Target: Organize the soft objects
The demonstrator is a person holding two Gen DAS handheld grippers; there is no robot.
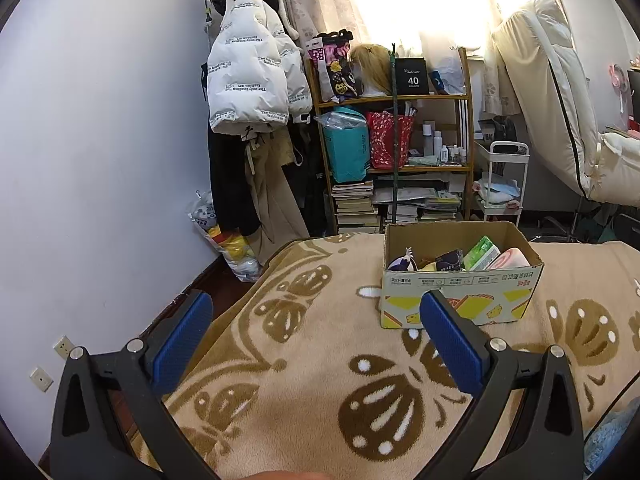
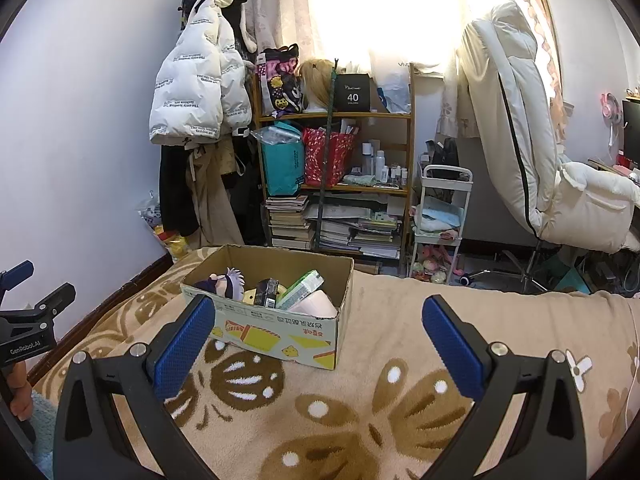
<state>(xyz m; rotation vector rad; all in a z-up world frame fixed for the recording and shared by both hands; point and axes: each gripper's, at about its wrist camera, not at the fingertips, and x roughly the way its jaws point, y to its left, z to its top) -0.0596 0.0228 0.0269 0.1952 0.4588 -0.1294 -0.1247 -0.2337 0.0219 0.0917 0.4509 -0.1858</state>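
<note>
An open cardboard box (image 1: 460,296) (image 2: 280,332) stands on the beige butterfly-patterned blanket (image 1: 312,380) (image 2: 360,400). Inside it lie a purple-and-white plush doll (image 1: 404,264) (image 2: 226,282), a dark packet (image 1: 450,261) (image 2: 267,292), a green-and-white tissue pack (image 1: 485,252) (image 2: 300,290) and a pink roll (image 1: 510,258) (image 2: 316,306). My left gripper (image 1: 316,312) hangs open over the blanket, left of and nearer than the box, holding nothing. My right gripper (image 2: 318,316) is open too, with the box behind its left finger. The left gripper's body (image 2: 28,320) shows at the right wrist view's left edge.
A wooden shelf (image 1: 394,140) (image 2: 336,168) crammed with bags, bottles and books stands past the bed. Coats (image 1: 256,80) (image 2: 200,92) hang on the wall to its left. A white trolley (image 2: 440,220) and a cream chair (image 2: 540,160) stand at right.
</note>
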